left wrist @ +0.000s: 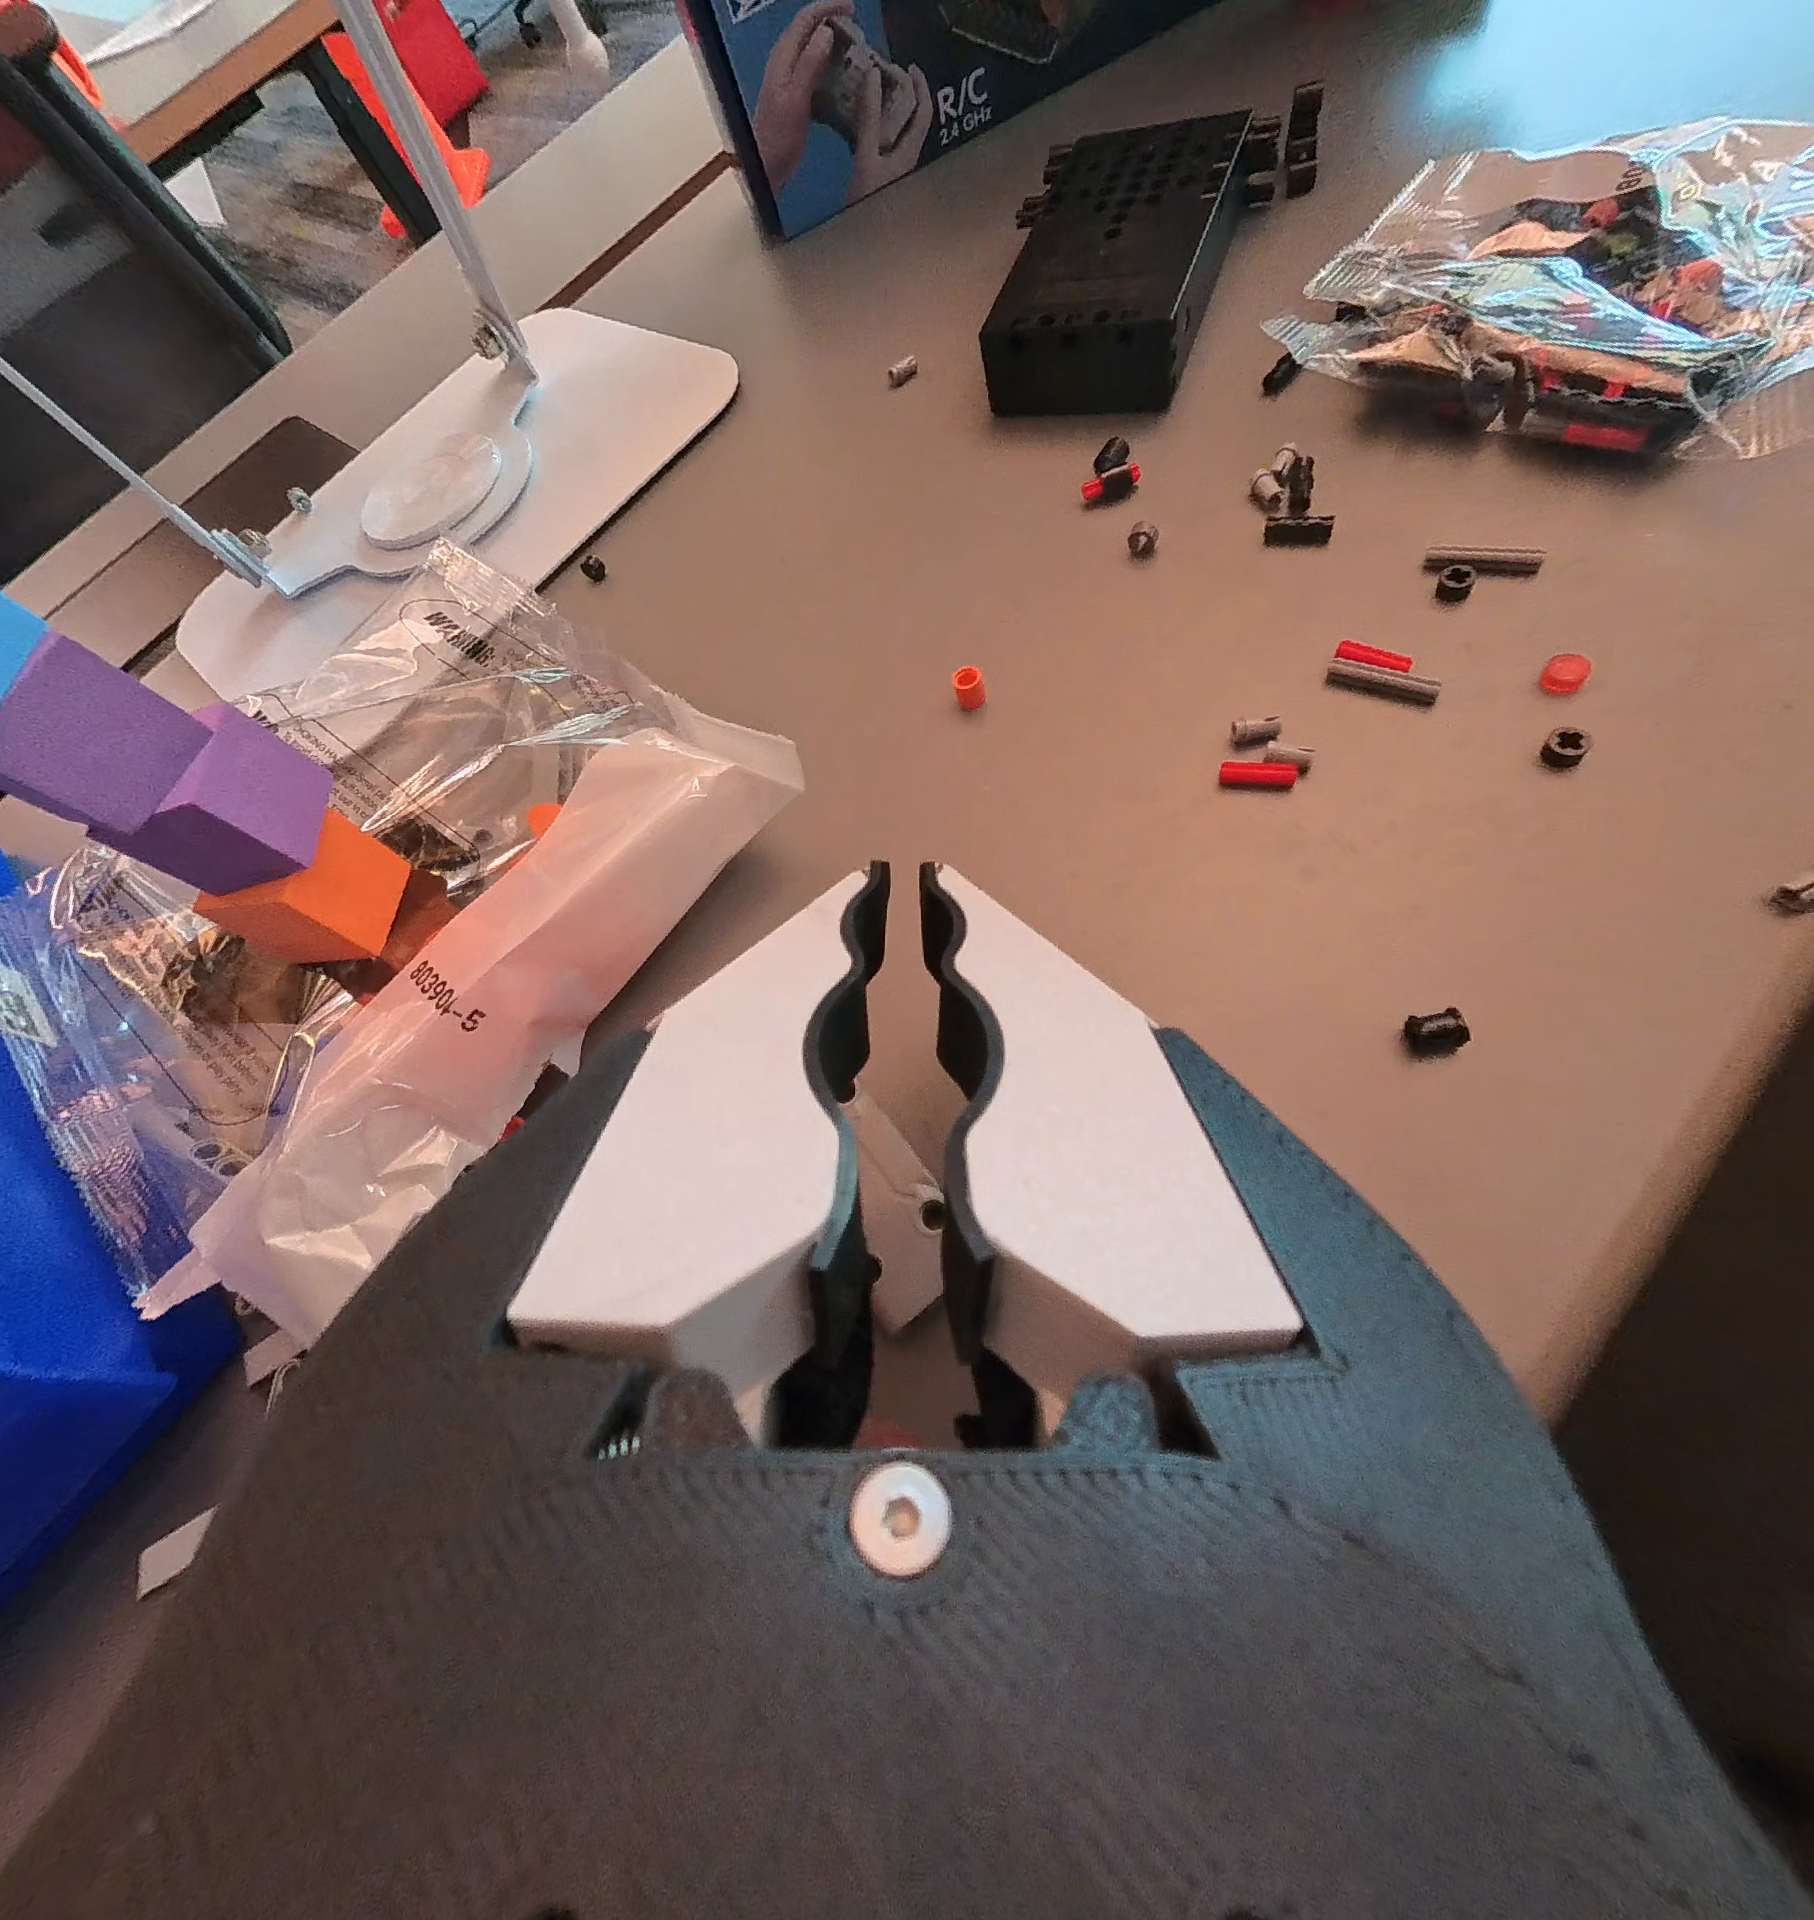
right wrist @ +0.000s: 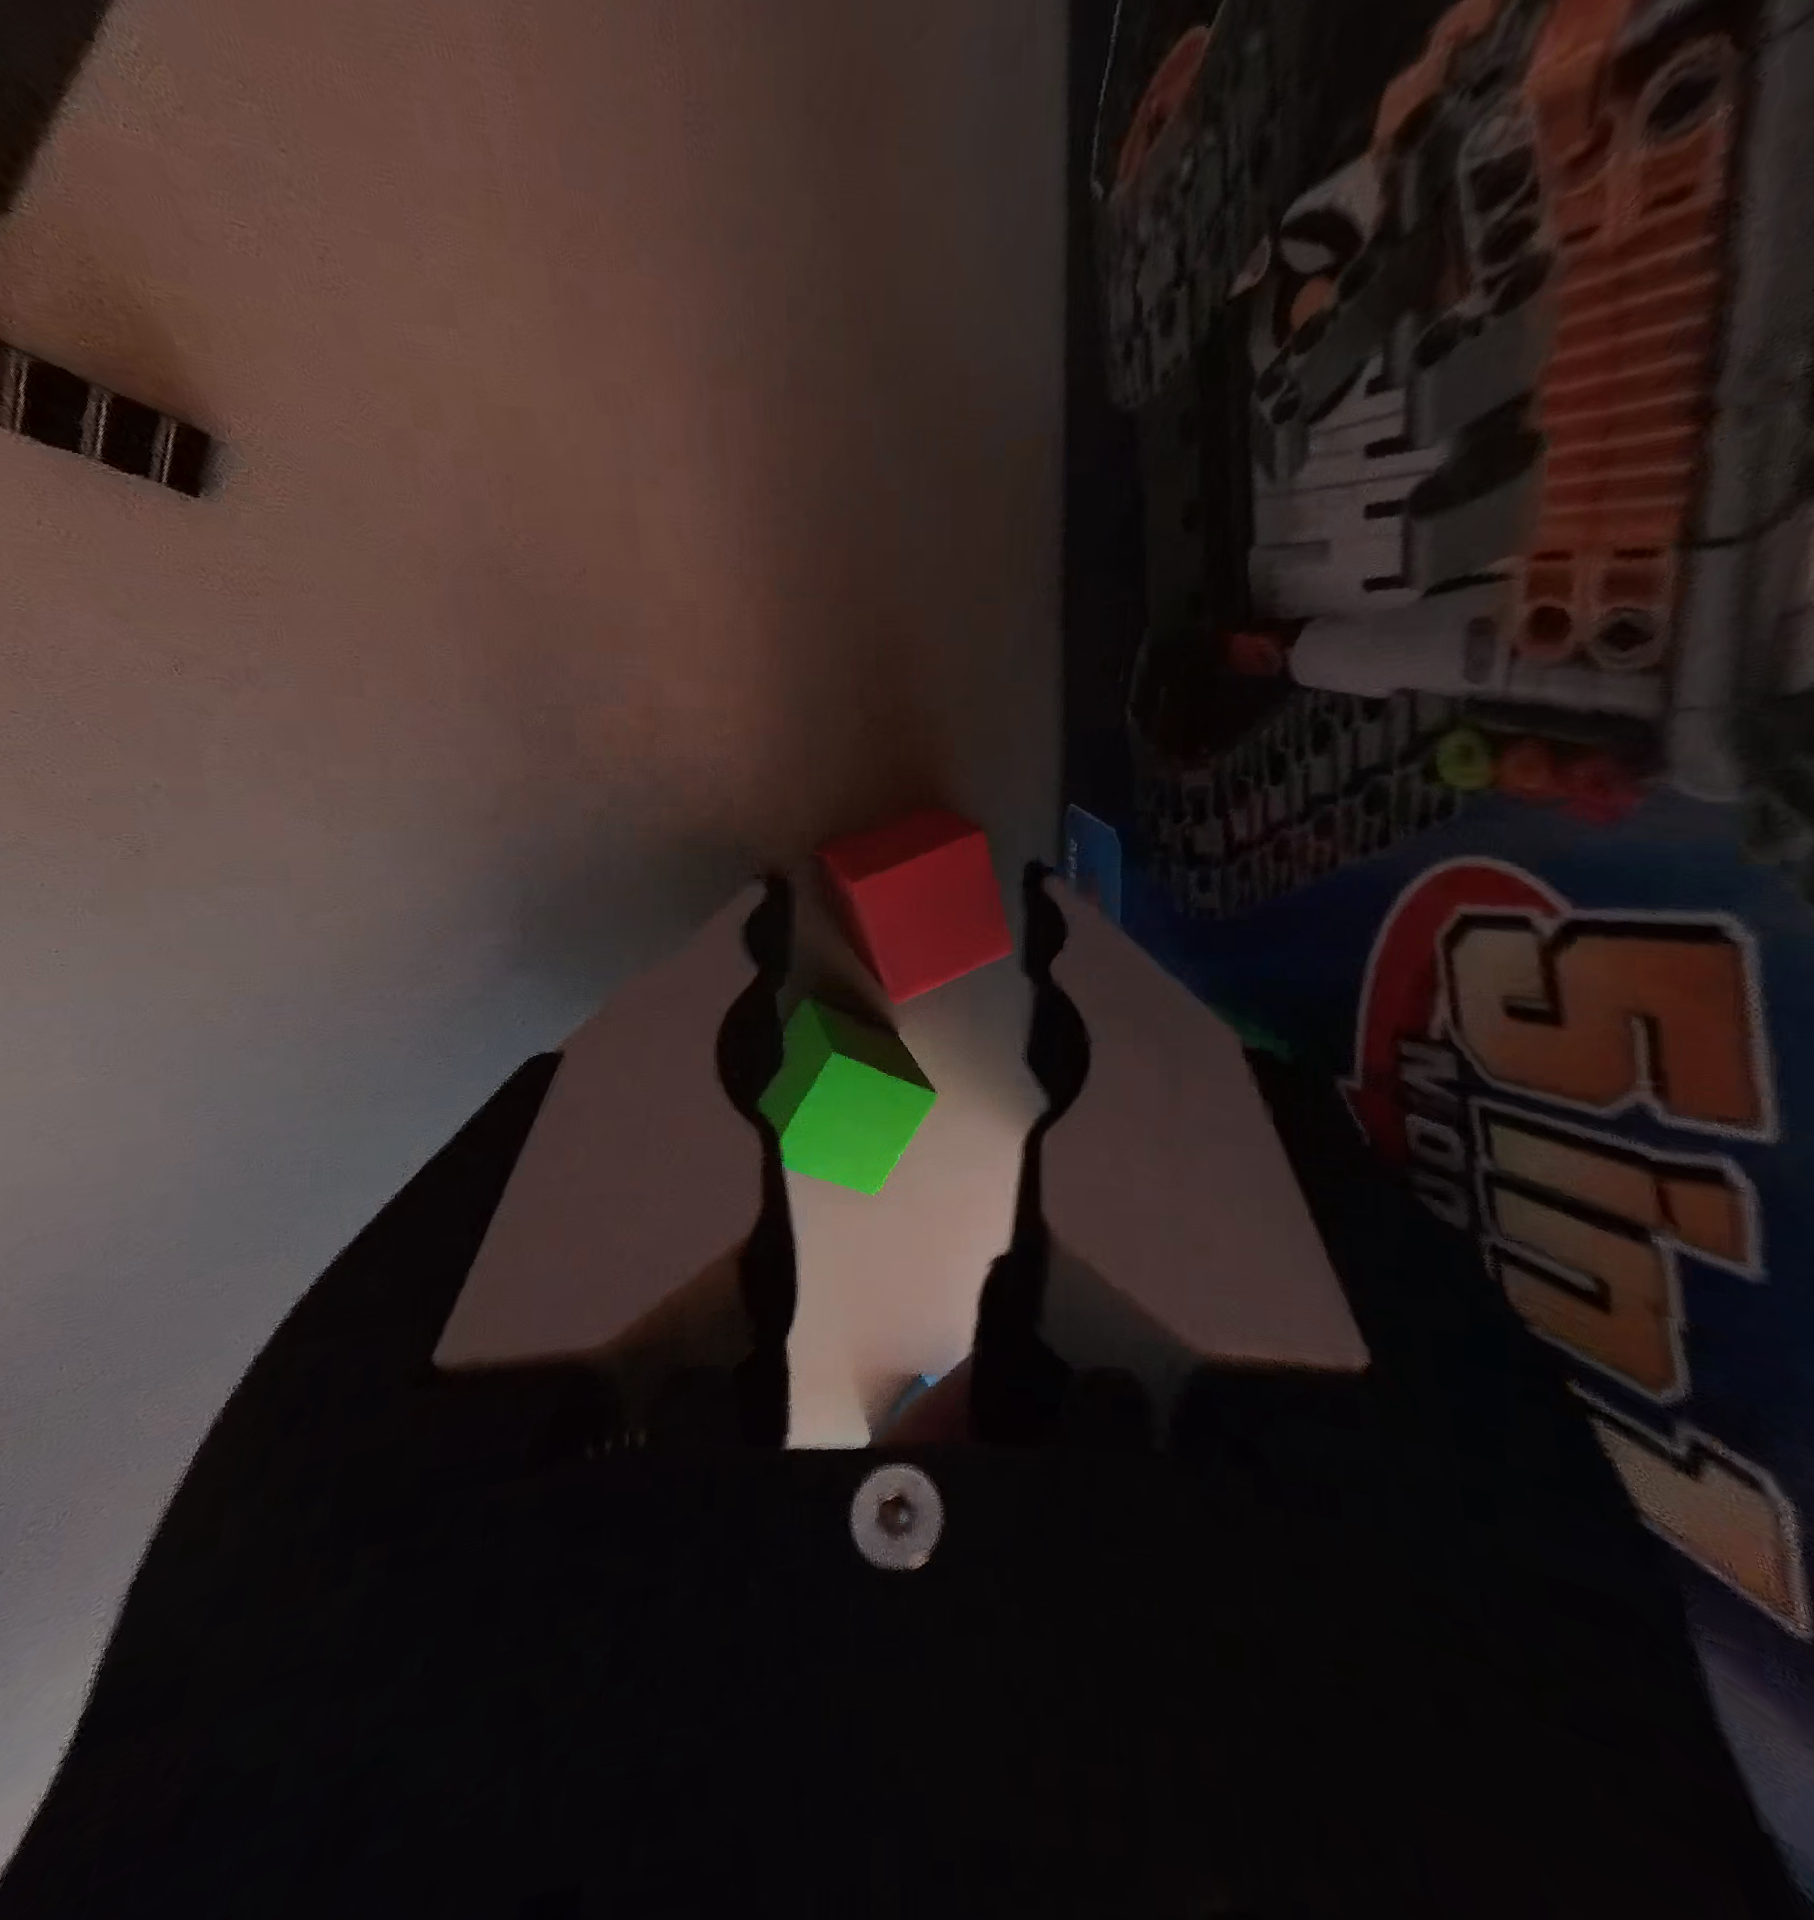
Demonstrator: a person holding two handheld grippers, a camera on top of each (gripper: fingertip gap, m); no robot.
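In the left wrist view my left gripper hangs over a grey table, its jaws almost together. A small light grey plastic part with a hole sits clamped deep between the pads. Loose red, grey and black building pieces lie ahead on the right, with an orange bush nearest. In the right wrist view my right gripper is open and low over the table. A red cube lies between its fingertips. A green cube lies further back between the fingers, against the left one.
A black perforated box, a printed toy box and a clear bag of parts lie at the back. Plastic bags, purple and orange blocks, a blue bin and a white stand base are left. A printed box stands right of the cubes. The table edge runs at the right. My left tips are roughly 8 cm from the orange bush.
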